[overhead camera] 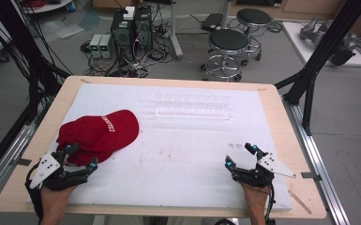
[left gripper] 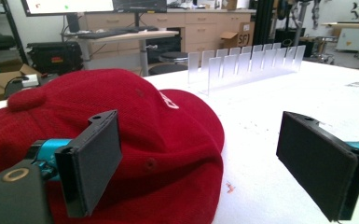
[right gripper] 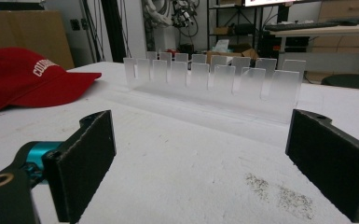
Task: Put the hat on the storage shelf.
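Care with the approach mattered most, since the left tool (overhead camera: 80, 156) stood with its jaws spread wide and empty, the red cap (overhead camera: 101, 134) lying on the white-covered counter (overhead camera: 178, 154) just ahead of it and partly between its jaws, nearer the left one. A good grasp would probably have meant easing forward until both pads bracketed the soft crown edge, then closing gently. The right tool (overhead camera: 240, 155) rested spread and empty too, well apart from the cap, the clear slotted rack (right gripper: 214, 79) ahead of it.
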Demonstrator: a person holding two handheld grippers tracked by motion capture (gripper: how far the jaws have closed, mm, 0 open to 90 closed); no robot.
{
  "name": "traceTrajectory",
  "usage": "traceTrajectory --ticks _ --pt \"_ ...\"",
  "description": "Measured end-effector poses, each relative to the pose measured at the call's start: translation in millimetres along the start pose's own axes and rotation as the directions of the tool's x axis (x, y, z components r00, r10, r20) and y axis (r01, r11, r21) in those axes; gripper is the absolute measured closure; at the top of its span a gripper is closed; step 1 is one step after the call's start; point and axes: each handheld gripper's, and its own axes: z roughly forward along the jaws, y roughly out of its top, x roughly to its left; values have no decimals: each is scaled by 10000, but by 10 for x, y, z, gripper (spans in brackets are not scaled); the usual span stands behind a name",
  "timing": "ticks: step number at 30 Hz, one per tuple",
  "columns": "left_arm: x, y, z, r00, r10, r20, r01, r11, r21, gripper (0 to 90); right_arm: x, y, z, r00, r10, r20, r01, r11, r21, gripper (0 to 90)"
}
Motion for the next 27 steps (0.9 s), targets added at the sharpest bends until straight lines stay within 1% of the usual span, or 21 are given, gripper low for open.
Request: traceTrajectory --ticks 2,4,7,8,10,11,13,14,15,16,17,19,20,22,23,24,25,26,27 --pt "1 19 -8 10000 -9 12 9 10000 -22 142 1 0 0 10000 15 -6 -15 10000 -9 72" --pt "13 91 -49 10000 80 -22 -81 9999 -72 142 2 0 0 10000 34 -5 -34 10000 -13 72" --pt "33 135 -78 9999 114 -34 -114 9999 -54 141 1 0 0 10000 5 -3 -5 10000 -8 73" --pt "71 175 -103 9998 198 -94 -197 9998 72 139 1 0 0 10000 1 -4 -1 10000 -8 73" --pt "89 190 -115 9996 230 -133 -229 9997 109 135 3 0 0 10000 -8 -4 8 10000 -8 73" --pt "125 211 -139 9998 182 -129 -181 9998 109 135 4 0 0 10000 -53 -11 53 10000 -14 73" --pt "187 243 -178 9999 -37 -144 39 9999 117 134 17 -1 -2 10000 -22 24 22 10000 16 73" --pt "243 270 -216 9997 -139 -209 142 9997 185 134 17 -1 0 10000 -50 24 50 10000 9 73" --pt "243 270 -216 9997 -139 -209 142 9997 185 132 15 -1 1 10000 -94 7 94 10000 -3 73" --pt "298 299 -243 9995 -147 -281 158 9990 415 129 18 -1 0 10000 -50 25 50 10000 10 73" --pt "298 299 -243 9995 -147 -281 158 9990 415 127 15 -1 1 10000 -93 11 93 10000 -2 73" --pt "353 332 -256 9991 -193 -375 217 9976 660 127 15 -1 0 9999 -115 7 115 9999 -1 73" --pt "412 371 -255 9991 -258 -351 292 9945 1002 127 15 -1 1 9999 -124 17 124 9999 6 73" --pt "465 413 -244 9994 -198 -298 237 9903 1369 127 14 0 1 9999 -122 9 122 9999 19 73" --pt "489 432 -237 9996 -131 -250 167 9886 1496 127 14 0 2 9999 -120 11 120 9999 18 73" --pt "489 432 -237 9996 -131 -250 167 9886 1496 128 14 0 2 9999 -120 11 120 9999 18 73" --pt "538 464 -218 9999 -94 -115 113 9840 1777 129 15 0 3 9999 -127 28 127 9999 30 73" --pt "564 480 -209 9999 -54 -117 75 9815 1911 129 16 0 4 9999 -127 36 127 9999 29 73" --pt "564 480 -209 9999 -54 -117 75 9815 1911 129 17 1 4 9999 -133 42 133 9999 30 73"
